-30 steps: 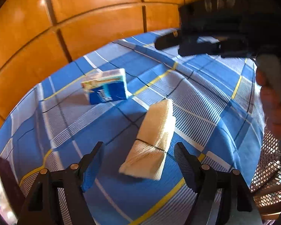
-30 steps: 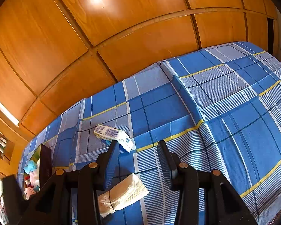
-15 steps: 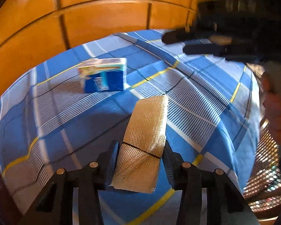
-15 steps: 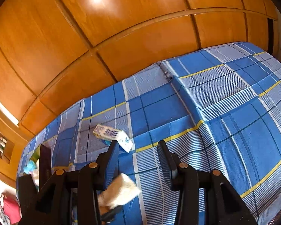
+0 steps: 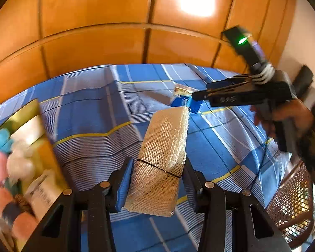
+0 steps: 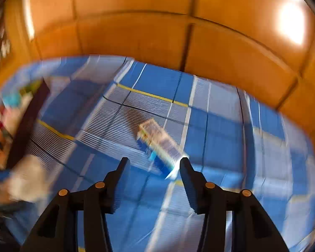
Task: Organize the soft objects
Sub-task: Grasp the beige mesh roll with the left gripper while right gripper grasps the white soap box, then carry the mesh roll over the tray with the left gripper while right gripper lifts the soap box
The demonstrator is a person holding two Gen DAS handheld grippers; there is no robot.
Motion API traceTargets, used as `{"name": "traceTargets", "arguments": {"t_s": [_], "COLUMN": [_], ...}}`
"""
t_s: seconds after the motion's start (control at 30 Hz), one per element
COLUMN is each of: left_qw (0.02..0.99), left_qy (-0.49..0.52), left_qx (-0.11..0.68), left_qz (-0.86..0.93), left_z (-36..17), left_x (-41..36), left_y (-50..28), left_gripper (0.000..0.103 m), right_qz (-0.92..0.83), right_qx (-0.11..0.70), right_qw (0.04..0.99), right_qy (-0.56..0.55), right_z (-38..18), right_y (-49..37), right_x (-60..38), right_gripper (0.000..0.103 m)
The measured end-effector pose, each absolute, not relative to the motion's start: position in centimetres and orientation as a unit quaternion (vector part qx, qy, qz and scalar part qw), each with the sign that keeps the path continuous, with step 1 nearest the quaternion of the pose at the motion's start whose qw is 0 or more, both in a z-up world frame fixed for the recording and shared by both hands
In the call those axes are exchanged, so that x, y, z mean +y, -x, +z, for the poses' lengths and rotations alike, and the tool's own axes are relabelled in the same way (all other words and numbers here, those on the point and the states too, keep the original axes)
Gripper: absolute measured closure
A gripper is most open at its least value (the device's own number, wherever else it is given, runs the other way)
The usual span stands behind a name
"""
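Observation:
My left gripper (image 5: 157, 161) is shut on a beige mesh cloth bundle (image 5: 166, 142) tied with a black band, and holds it above the blue plaid bedspread (image 5: 90, 113). A blue tissue pack (image 5: 183, 103) lies further back on the bed. A hand holds my right gripper (image 5: 196, 96) just over that pack. In the blurred right wrist view, the right gripper (image 6: 154, 160) has its jaws opening. The tissue pack (image 6: 159, 145) lies just beyond its fingertips, not pressed by the pads. An open box (image 5: 29, 111) with several plush toys stands at the left.
Orange wooden panels (image 5: 115, 42) rise behind the bed. A mesh basket or chair (image 5: 292, 205) sits off the bed's right edge. The box's dark wall (image 6: 29, 115) is at the left in the right wrist view, with the beige bundle (image 6: 27, 180) blurred below it.
The left jaws closed on the cloth bundle, lifted it and swung left, bringing the toy box into view. The right gripper rolled and moved to the tissue pack, and its jaws widened.

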State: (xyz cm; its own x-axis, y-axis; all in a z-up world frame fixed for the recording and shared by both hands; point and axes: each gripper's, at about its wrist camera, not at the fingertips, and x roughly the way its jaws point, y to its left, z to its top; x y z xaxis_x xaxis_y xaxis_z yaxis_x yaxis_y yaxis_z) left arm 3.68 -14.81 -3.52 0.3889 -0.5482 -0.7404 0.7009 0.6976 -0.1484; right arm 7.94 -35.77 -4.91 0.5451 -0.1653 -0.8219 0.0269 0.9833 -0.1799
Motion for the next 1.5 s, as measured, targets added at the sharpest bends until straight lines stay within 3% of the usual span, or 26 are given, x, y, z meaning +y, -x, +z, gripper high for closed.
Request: {"name": "traceTargets", "arguments": {"t_s": [0.1, 0.3, 0.33, 0.4, 0.5, 0.9, 1.5], "left_qw": [0.835, 0.853, 0.858, 0.867, 0.884, 0.933, 0.950], "left_qy": [-0.074, -0.058, -0.057, -0.056, -0.055, -0.038, -0.007], "left_qx": [0.407, 0.393, 0.392, 0.389, 0.384, 0.335, 0.307], "left_qz": [-0.364, -0.338, -0.328, -0.307, -0.260, -0.123, -0.053], "left_z": [-3.0, -1.9, -1.8, -1.5, -0.9, 1.6, 3.2], "left_x": [-12.8, -9.9, -9.4, -8.7, -7.4, -1.5, 4.2], "left_y": [-3.9, -3.7, -3.7, -3.7, -4.0, -4.5, -2.3], "left_gripper": [0.057, 0.057, 0.057, 0.057, 0.057, 0.057, 0.056], "right_qz": [-0.043, -0.026, -0.023, -0.027, -0.040, 0.025, 0.022], "right_qx": [0.509, 0.557, 0.564, 0.563, 0.542, 0.477, 0.466], "right_qw": [0.848, 0.808, 0.803, 0.803, 0.820, 0.878, 0.883], "right_qy": [0.144, 0.190, 0.190, 0.194, 0.181, 0.031, 0.052], "right_z": [-6.2, -8.9, -9.3, -9.8, -9.4, -6.5, -10.0], "right_y": [-10.4, -13.4, -13.5, -13.4, -12.3, -5.3, -4.2], "right_x": [-35.3, -35.2, -35.1, -34.8, -34.2, -27.6, -24.5], "right_gripper": [0.044, 0.045, 0.049, 0.075, 0.078, 0.078, 0.078]}}
